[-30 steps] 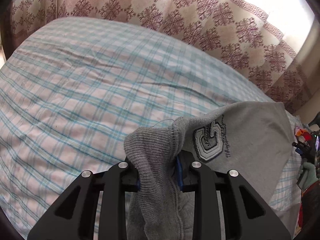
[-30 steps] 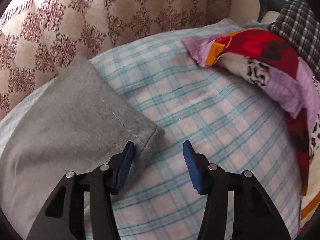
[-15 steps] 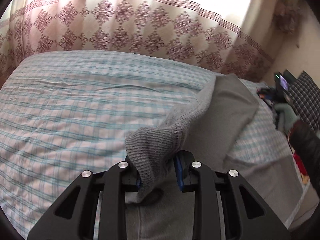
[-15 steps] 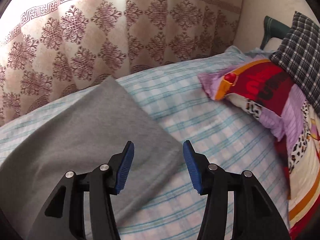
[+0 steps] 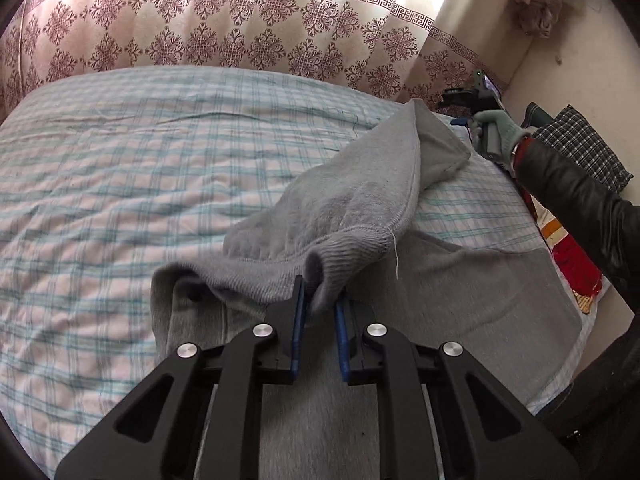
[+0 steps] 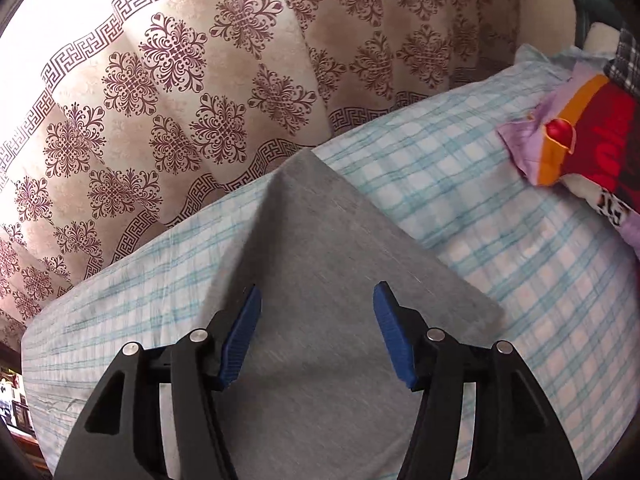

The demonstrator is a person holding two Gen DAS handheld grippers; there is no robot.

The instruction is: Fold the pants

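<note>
Your left gripper point(image 5: 320, 300) has just been closing, and it is now pinched down on the ribbed cuff point(image 5: 340, 258) of the grey pants point(image 5: 360, 200). The bunch of knit between the blue pads is thinner than it was a moment ago, so the hold looks firmer, but only a narrow fold of cuff sits in the jaws. You've swung that leg across: a second back the printed logo faced your left camera, now you see the fleecy inside of the fabric, draped from the cuff toward the far hem point(image 5: 440, 148) on the checked bedsheet point(image 5: 140, 160).

Your right gripper point(image 6: 316, 332) has just been opening a little wider and grips nothing; the flat grey cloth point(image 6: 320, 260) lies beneath its parted pads, not between them. In the left view you can see it lifted clear, held by your gloved hand point(image 5: 496, 136) near the curtain point(image 5: 240, 20). It has backed off from the hem corner it hovered at a second ago.

Judging from this, the lengthwise fold is under way: the carried leg is over the lower one, but the cuff is not yet laid down or squared. Watch that thin pinch as you lower it. The bright pillow point(image 6: 592, 148) stays well clear.
</note>
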